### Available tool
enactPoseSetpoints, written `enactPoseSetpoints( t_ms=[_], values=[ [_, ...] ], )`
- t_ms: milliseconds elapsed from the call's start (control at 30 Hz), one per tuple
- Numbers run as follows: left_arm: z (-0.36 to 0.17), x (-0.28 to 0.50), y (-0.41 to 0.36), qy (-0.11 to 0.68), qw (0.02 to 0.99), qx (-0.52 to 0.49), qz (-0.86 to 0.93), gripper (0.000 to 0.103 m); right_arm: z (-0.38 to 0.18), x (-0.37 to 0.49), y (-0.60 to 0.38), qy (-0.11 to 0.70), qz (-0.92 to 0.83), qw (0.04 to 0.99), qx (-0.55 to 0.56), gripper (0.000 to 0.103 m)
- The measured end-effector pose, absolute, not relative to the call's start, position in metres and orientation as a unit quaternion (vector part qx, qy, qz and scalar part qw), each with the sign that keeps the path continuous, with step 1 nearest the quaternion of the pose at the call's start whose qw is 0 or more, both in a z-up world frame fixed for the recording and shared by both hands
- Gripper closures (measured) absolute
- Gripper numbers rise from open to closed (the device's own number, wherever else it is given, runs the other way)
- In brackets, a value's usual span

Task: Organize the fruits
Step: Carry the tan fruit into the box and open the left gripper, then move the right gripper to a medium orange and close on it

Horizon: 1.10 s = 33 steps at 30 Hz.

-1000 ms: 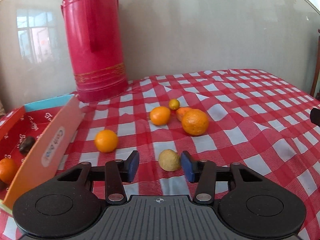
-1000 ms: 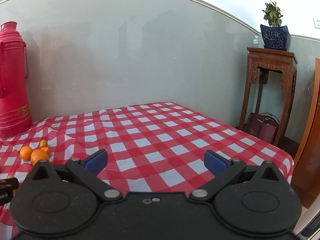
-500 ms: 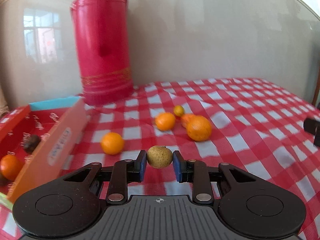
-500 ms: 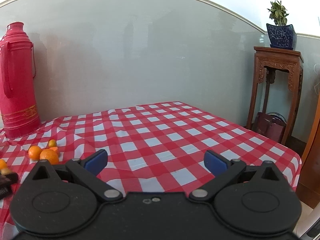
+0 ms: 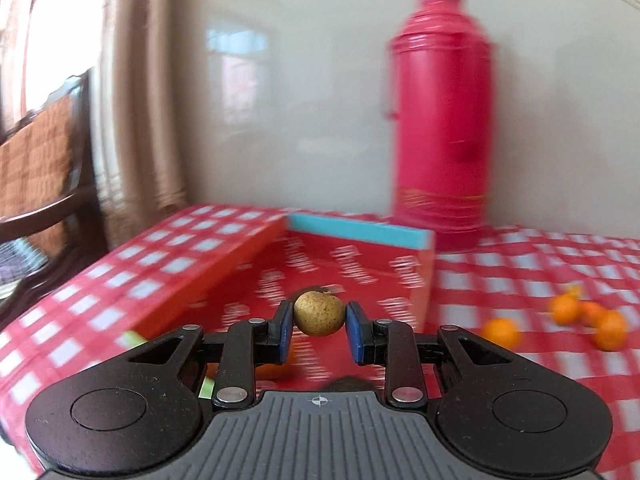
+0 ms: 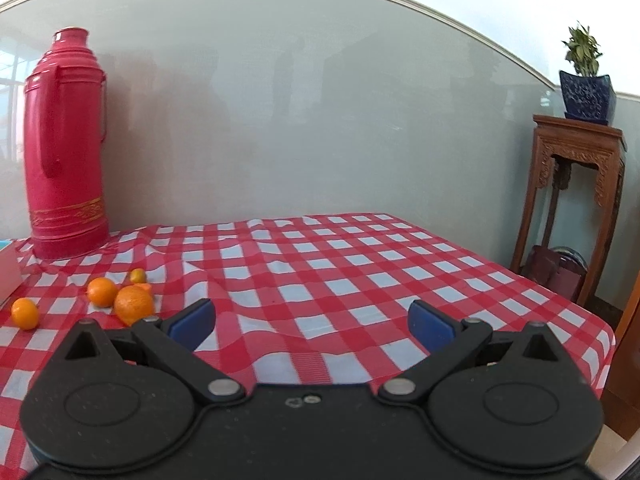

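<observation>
Left gripper (image 5: 319,326) clamps a brownish fruit (image 5: 319,312), seemingly over the box (image 5: 352,268).

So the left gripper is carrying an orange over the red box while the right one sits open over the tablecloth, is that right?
Not quite. The left gripper holds a small brown-yellow fruit, not an orange; the left wrist view shows it pinched between the pads above the red box. The right gripper is indeed open over the tablecloth.

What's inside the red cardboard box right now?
Printed red lining in the red cardboard box and an orange sliver behind the left claw, which holds a round yellowish-brown fruit and hides the box's near end.
</observation>
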State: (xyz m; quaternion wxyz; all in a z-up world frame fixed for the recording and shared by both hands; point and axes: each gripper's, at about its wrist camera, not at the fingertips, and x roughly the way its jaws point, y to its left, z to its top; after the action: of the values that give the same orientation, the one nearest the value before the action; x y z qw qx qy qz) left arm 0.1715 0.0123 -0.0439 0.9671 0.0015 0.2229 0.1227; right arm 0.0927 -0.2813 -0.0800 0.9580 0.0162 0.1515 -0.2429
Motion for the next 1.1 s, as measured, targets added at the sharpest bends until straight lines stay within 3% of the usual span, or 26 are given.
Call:
enactPoseSetpoints(
  t_ms=[433, 500, 533, 567, 633, 1100],
  values=[
    [-0.049, 0.173, 0.058, 0.247, 0.946, -0.045, 0.204, 0.073, -0.080, 0.107, -0.237, 0.149, -0.180, 0.972, -0.015, 0.006],
    [-0.047, 0.169, 0.061, 0.245, 0.947, -0.057, 0.201, 0.063, -0.079, 0.110, -0.232, 0.149, -0.161, 0.975, -0.015, 0.006],
    [-0.045, 0.167, 0.062, 0.240, 0.948, -0.058, 0.201, 0.047, -0.079, 0.112, -0.228, 0.148, -0.150, 0.977, -0.016, 0.006],
    [-0.042, 0.162, 0.062, 0.232, 0.950, -0.056, 0.202, 0.024, -0.079, 0.113, -0.225, 0.147, -0.142, 0.979, -0.016, 0.006],
    [-0.037, 0.155, 0.063, 0.213, 0.949, -0.054, 0.226, 0.000, -0.078, 0.115, -0.217, 0.146, -0.133, 0.980, -0.021, 0.006],
    [-0.022, 0.074, 0.136, 0.127, 0.951, -0.091, 0.267, 0.000, -0.078, 0.142, -0.181, 0.178, -0.039, 0.983, -0.015, 0.006]
  ],
)
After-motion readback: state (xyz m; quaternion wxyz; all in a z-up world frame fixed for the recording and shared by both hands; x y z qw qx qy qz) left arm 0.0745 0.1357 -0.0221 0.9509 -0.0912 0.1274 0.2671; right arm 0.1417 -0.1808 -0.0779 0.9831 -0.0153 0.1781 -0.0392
